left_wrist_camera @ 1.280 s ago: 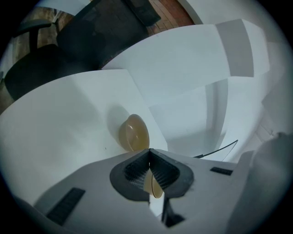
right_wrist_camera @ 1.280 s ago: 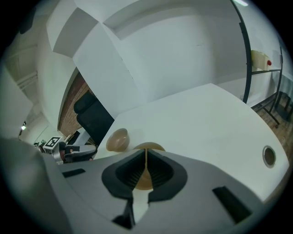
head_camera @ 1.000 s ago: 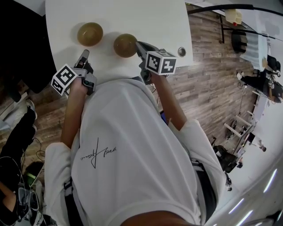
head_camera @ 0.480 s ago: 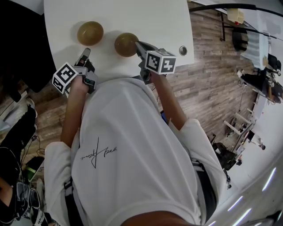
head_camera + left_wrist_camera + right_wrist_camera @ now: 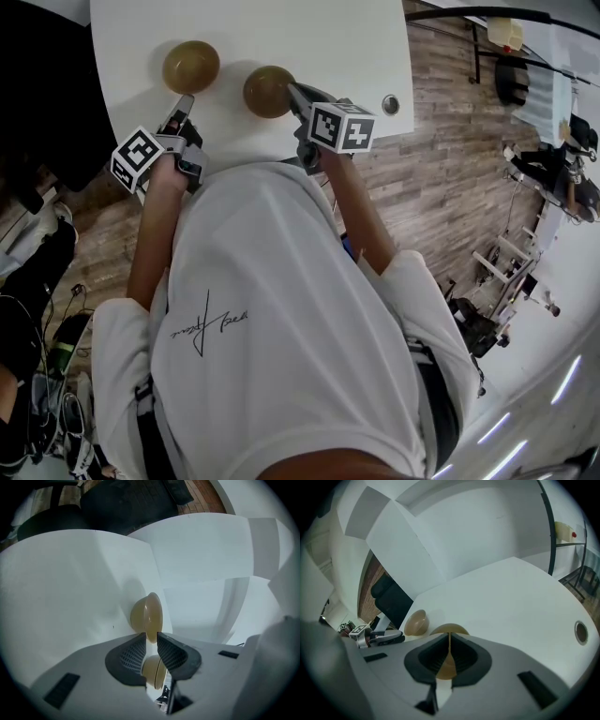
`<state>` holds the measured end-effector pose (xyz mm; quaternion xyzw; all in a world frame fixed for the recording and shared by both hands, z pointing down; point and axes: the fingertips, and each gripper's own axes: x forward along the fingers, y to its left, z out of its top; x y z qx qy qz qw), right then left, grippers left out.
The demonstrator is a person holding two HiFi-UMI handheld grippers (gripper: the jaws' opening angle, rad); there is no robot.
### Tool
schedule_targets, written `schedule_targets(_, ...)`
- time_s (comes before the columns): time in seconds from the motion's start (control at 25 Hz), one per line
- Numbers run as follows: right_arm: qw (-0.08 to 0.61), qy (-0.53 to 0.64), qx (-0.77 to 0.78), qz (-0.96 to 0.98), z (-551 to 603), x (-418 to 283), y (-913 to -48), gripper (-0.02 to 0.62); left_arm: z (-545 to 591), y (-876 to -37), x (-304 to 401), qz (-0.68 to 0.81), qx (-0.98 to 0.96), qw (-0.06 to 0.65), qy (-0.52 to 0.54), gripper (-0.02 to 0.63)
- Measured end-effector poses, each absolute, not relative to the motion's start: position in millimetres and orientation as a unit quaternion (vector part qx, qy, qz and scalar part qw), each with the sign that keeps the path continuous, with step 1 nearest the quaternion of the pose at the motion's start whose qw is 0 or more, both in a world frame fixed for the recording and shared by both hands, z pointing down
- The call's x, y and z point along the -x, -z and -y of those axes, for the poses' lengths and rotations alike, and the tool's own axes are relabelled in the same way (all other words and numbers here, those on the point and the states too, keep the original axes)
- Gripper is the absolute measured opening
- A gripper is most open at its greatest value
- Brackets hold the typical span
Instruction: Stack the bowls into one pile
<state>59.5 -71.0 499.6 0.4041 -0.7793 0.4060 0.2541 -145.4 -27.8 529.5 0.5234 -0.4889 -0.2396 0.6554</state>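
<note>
Tan round bowl [image 5: 268, 91], pinched by its rim in your right claw [image 5: 294, 93], seems ready for lifting; your left claw [image 5: 182, 103], its narrow jaws just opening, loosely straddles the rim of the second tan bowl [image 5: 190, 67] ahead.

So both forearms [image 5: 155, 234] are stretched forward, elbows bent. The left hand-held gripper [image 5: 181, 103] slants down only a little; its jaws have just been opening and sit slightly apart, pinching nothing. The right hand-held gripper [image 5: 293, 92] tips down steeper, jaws clamped tight on a bowl [image 5: 265, 91] rim.

Tan bowl [image 5: 146, 616] before just-opened jaws
</note>
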Motion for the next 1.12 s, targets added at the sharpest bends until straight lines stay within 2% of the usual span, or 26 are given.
schedule_targets(1.12,0.250,-0.457,-0.397,0.756,69.2,-60.3,-515.2,0.021,37.8,-548.0,142.7,0.491,-0.488,0.680,0.242,0.069)
